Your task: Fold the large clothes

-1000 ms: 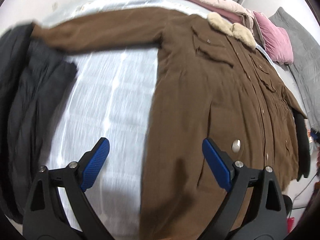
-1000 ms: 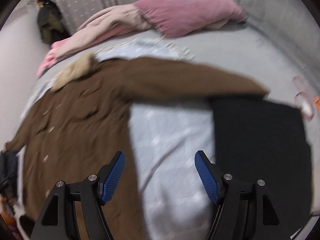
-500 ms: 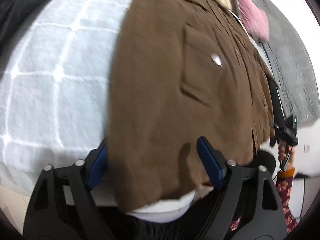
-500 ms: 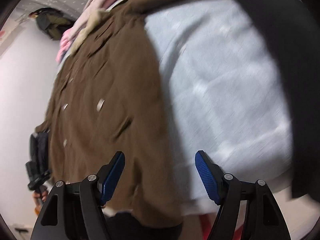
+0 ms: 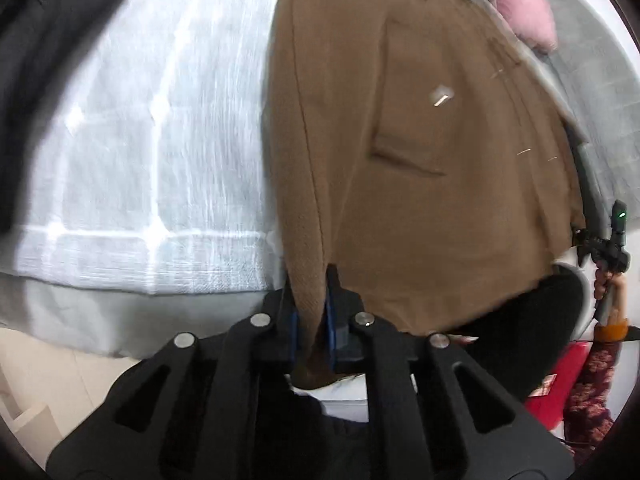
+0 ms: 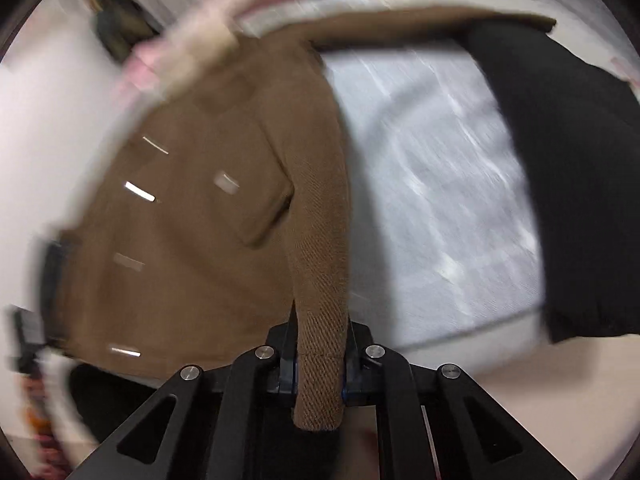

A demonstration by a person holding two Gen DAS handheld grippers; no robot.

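A large brown coat (image 5: 420, 152) with a pale fur collar lies spread on a bed, buttons up; it also shows in the right wrist view (image 6: 208, 232). My left gripper (image 5: 310, 316) is shut on the coat's bottom hem at its left side edge. My right gripper (image 6: 320, 364) is shut on the coat's hem at the opposite side edge, where a thick fold of fabric sticks out between the jaws. Both views are motion-blurred.
The coat lies on a pale quilted bedspread (image 5: 140, 140) (image 6: 432, 184). Dark garments (image 5: 36, 80) (image 6: 568, 184) lie beside it. A pink pillow (image 5: 524, 4) and pale pink clothing (image 6: 192, 40) sit at the bed's head. The bed's front edge and floor (image 6: 520, 364) are close below.
Both grippers came down to the coat's bottom hem and went from open to shut on it. The views are now lower and closer to the bed's edge.
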